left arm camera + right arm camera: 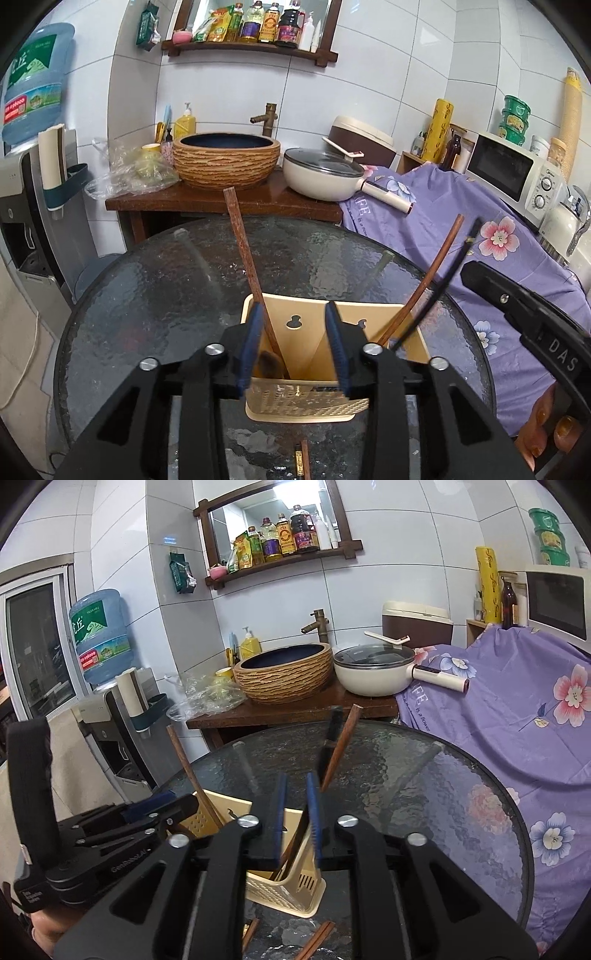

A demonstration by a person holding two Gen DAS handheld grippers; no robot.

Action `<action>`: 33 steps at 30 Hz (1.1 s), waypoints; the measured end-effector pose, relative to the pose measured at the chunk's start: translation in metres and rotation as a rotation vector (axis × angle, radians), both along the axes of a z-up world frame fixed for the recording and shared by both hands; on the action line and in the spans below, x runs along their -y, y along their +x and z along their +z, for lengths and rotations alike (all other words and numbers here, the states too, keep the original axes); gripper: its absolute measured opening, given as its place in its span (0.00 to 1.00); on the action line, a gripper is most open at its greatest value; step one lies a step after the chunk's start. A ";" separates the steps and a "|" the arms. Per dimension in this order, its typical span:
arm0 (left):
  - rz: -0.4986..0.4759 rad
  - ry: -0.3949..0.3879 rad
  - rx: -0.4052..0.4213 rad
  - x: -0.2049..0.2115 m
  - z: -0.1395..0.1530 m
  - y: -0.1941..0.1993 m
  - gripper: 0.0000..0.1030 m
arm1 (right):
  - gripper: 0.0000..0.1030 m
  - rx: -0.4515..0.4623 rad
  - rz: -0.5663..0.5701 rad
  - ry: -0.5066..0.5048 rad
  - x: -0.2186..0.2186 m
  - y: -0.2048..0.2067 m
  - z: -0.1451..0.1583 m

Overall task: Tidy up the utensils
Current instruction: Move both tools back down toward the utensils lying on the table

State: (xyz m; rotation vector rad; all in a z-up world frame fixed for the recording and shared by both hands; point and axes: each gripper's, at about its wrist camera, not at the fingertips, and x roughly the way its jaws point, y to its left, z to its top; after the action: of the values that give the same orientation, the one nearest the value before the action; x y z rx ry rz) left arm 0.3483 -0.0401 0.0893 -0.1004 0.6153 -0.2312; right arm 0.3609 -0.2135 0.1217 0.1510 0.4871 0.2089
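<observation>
A beige plastic utensil holder (306,402) (291,886) stands on the round glass table (147,295). My left gripper (295,350) is open above its left compartment, where a wooden spoon (243,254) leans. A brown chopstick (424,280) and a black one (447,280) lean in the right compartment. My right gripper (297,819) is nearly closed around these two chopsticks (340,746) above the holder; whether it grips them is unclear. More chopsticks (314,941) lie on the table in front of the holder.
Behind the table a wooden stand (221,203) carries a woven basin (225,158), a white pan (325,173) and plastic bags. A purple flowered cloth (461,229) covers the counter at right, with a microwave (513,173). A water dispenser (29,184) stands at left.
</observation>
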 end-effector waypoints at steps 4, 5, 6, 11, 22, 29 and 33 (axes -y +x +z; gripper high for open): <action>0.011 0.004 0.038 -0.006 0.004 -0.013 0.47 | 0.44 0.029 -0.027 -0.015 0.004 -0.010 -0.003; 0.017 0.000 0.044 -0.008 0.004 -0.016 0.51 | 0.44 0.025 -0.028 -0.015 0.005 -0.012 -0.005; 0.023 -0.003 0.047 -0.010 0.003 -0.020 0.52 | 0.44 0.020 -0.027 -0.011 0.006 -0.015 -0.007; 0.032 -0.006 0.023 -0.022 -0.012 -0.038 0.61 | 0.45 -0.022 -0.033 -0.010 0.013 -0.032 -0.025; 0.048 0.008 -0.126 -0.042 -0.080 -0.073 0.64 | 0.45 -0.285 0.028 -0.087 0.001 -0.057 -0.116; 0.047 0.025 -0.186 -0.046 -0.109 -0.093 0.64 | 0.45 -0.411 0.049 -0.122 -0.011 -0.067 -0.164; 0.039 0.039 -0.207 -0.045 -0.120 -0.099 0.64 | 0.44 -0.435 0.055 -0.151 -0.017 -0.069 -0.177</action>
State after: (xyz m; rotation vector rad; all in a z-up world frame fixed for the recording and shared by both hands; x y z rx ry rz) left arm 0.2497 0.0045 -0.0305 -0.0992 0.8226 -0.1724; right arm 0.2918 -0.1961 -0.0557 0.0337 0.9381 0.1920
